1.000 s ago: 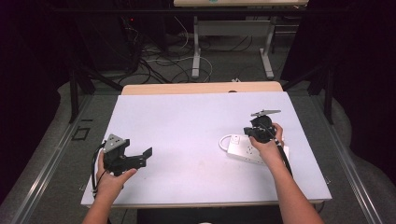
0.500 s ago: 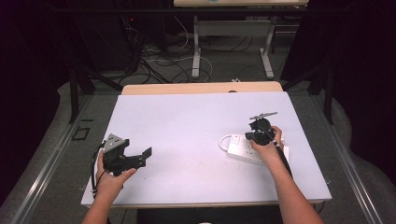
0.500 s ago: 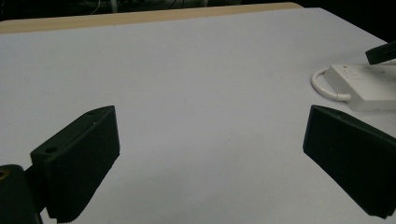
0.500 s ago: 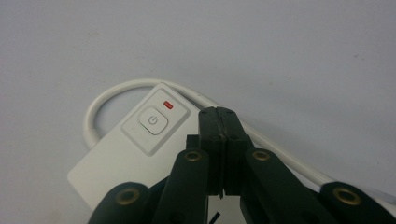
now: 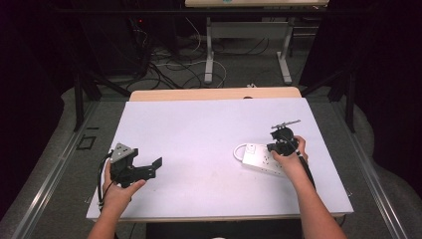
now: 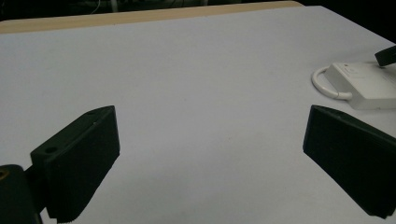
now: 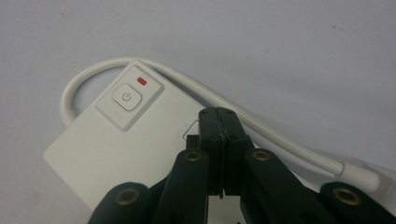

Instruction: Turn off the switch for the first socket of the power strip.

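Lying on the table (image 5: 199, 129), well toward its right side, the power strip (image 5: 261, 158) has its long axis running from the switch end at upper left down to lower right, cord (image 7: 261, 128) looped round that switch end. The right gripper (image 7: 218, 122), jaws pressed together and empty, hovers over the strip just past the switch (image 7: 126, 98); the red lamp (image 7: 141, 81) glows, so pressing looks done or nearly. The left gripper (image 6: 210, 158) waits wide apart, well left of the strip.
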Motion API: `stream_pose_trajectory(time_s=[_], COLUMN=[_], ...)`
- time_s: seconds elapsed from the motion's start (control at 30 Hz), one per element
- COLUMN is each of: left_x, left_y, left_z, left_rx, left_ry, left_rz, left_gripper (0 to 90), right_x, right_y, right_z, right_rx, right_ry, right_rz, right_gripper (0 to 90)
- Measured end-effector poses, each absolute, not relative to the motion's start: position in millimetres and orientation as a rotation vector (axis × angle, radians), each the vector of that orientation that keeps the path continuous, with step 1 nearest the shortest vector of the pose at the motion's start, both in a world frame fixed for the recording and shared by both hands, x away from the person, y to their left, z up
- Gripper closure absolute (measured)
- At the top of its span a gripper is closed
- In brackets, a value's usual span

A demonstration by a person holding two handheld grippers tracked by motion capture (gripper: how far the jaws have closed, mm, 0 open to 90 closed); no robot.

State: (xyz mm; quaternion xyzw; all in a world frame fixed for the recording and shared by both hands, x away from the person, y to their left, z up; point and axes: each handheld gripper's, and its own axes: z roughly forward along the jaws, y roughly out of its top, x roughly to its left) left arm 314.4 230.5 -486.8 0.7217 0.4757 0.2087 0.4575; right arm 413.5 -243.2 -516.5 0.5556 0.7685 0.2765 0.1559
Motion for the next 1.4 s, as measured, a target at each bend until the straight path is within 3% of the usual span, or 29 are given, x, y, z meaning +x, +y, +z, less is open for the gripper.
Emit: stream_pose_trajectory(time_s=[0.8, 1.4], left_x=[314.9, 314.8], left_y=[231.1, 231.2], left_z=[-487.0, -487.6], left_rx=[1.772, 1.768], left_ry=[1.176, 1.183], left_rz=[0.516, 0.514], left_gripper=[3.6, 3.8], right_x=[411.0, 410.1], right_y=[-252.4, -251.5], right_z=[-519.0, -522.3], right_rx=[1.637, 1.641], right_ry=[2.179, 2.163], right_rz=[0.82, 0.813], right_gripper=[86.9, 90.0])
